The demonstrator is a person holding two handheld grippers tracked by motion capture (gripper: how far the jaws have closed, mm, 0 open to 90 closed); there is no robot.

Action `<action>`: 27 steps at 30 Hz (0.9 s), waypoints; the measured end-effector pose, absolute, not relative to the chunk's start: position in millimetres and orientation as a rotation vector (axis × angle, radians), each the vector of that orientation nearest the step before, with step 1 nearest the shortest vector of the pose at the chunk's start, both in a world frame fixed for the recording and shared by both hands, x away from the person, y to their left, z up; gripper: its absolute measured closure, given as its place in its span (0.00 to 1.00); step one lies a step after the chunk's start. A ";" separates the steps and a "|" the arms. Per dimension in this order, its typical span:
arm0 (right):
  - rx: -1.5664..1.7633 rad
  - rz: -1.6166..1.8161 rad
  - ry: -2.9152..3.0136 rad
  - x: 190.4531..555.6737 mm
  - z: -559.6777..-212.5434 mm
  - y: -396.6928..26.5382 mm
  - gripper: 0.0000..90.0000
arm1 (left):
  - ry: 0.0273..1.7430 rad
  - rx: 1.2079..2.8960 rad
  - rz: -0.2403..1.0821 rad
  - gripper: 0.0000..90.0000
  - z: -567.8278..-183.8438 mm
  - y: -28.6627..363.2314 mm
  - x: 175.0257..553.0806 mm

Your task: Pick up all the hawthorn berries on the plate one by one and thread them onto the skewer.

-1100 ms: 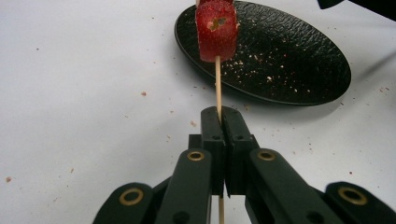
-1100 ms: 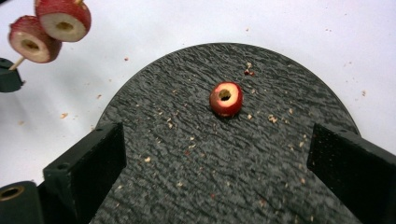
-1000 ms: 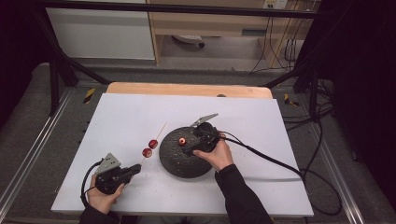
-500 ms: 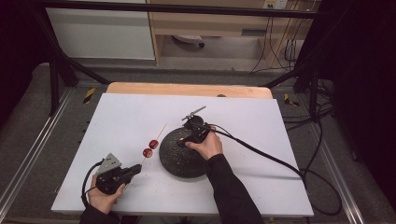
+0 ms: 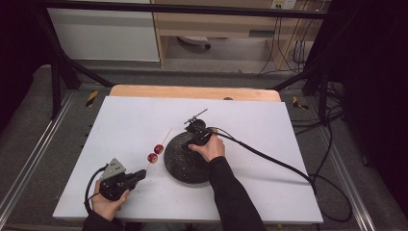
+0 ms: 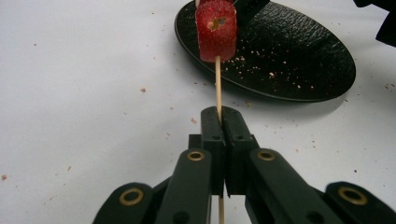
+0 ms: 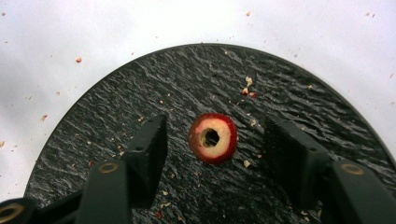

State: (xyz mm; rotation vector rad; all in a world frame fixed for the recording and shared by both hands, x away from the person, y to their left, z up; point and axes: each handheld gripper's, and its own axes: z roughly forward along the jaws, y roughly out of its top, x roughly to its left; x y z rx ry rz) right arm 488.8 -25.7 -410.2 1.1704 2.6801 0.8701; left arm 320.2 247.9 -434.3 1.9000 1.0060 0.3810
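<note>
The right gripper [image 7: 212, 140] hangs over the far part of the black plate [image 7: 299, 93], its jaws pointing down at a single fruit slice [image 7: 213, 138]. The jaws have just been closing and now stand partly open, one on each side of the slice, with dark plate showing between each pad and the fruit, so nothing is gripped. The slice lies flat on the plate: a round piece with red skin around the edge, pale yellowish flesh inside and a dark hole through its middle. Small crumbs of red and tan are scattered over the plate's rough, slate-like surface and on the white table [image 7: 70, 28] beyond it.

In the high view the right gripper [image 5: 195, 131] sits at the far edge of the plate [image 5: 185, 168], near the middle of the table [image 5: 269, 125]. To the left and nearer, the left gripper [image 6: 219, 116] has its jaws pressed together on the thin wooden skewer [image 6: 217, 84]. The skewer runs away from it toward the plate and carries a red fruit piece [image 6: 215, 28] with glossy, speckled skin; the high view shows two such pieces [image 5: 155, 153] on the skewer, just left of the plate.
</note>
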 end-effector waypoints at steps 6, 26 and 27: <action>1.216 0.885 2.683 491.2 -414.8 -24.1 0.59 | 1.004 1.903 0.379 0.98 -434.5 247.5 320.2; 1.294 0.891 2.681 493.7 -417.2 -24.3 0.70 | 0.999 1.907 0.377 0.98 -434.8 246.2 319.9; 1.297 0.899 2.679 493.0 -415.9 -24.4 0.70 | 0.999 1.907 0.377 0.98 -434.8 246.3 319.9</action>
